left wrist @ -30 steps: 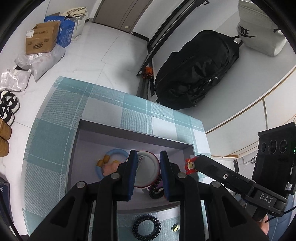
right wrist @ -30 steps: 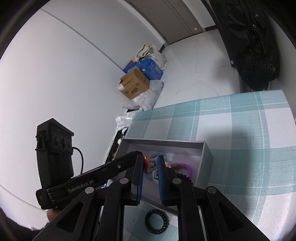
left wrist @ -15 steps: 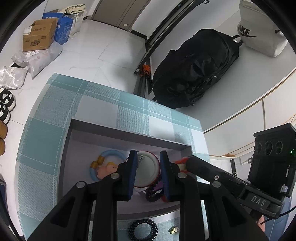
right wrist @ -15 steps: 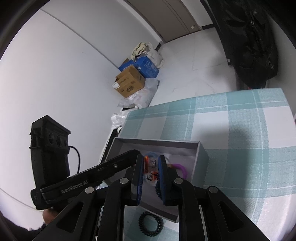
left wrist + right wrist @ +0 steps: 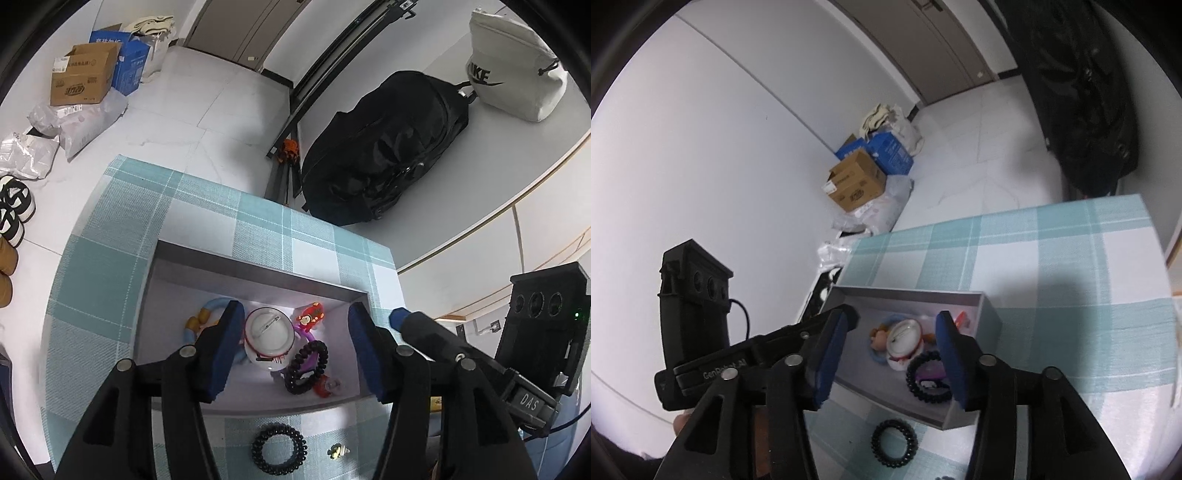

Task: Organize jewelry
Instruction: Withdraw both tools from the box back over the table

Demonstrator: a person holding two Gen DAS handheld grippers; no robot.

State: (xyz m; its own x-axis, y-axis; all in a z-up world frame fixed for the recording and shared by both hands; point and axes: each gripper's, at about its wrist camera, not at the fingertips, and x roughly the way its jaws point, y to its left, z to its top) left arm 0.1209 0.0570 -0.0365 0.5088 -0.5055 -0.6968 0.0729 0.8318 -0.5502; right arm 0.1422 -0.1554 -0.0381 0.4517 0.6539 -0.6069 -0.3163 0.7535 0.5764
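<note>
Left hand-held gripper (image 5: 295, 347): jaws just opened, standing wide and empty above the grey tray (image 5: 255, 266). The round badge (image 5: 269, 338) lies inside. Right hand-held gripper (image 5: 892, 350): jaws likewise just opened, empty. Black coil hair tie (image 5: 894, 443) lies on the desk (image 5: 1052, 251), just outside the tray's near edge.

Left claw (image 5: 295, 332) and right claw (image 5: 892, 341) — both just opened, holding nothing.

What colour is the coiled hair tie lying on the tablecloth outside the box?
Black: the coiled hair tie shows best in the left wrist view.
</note>
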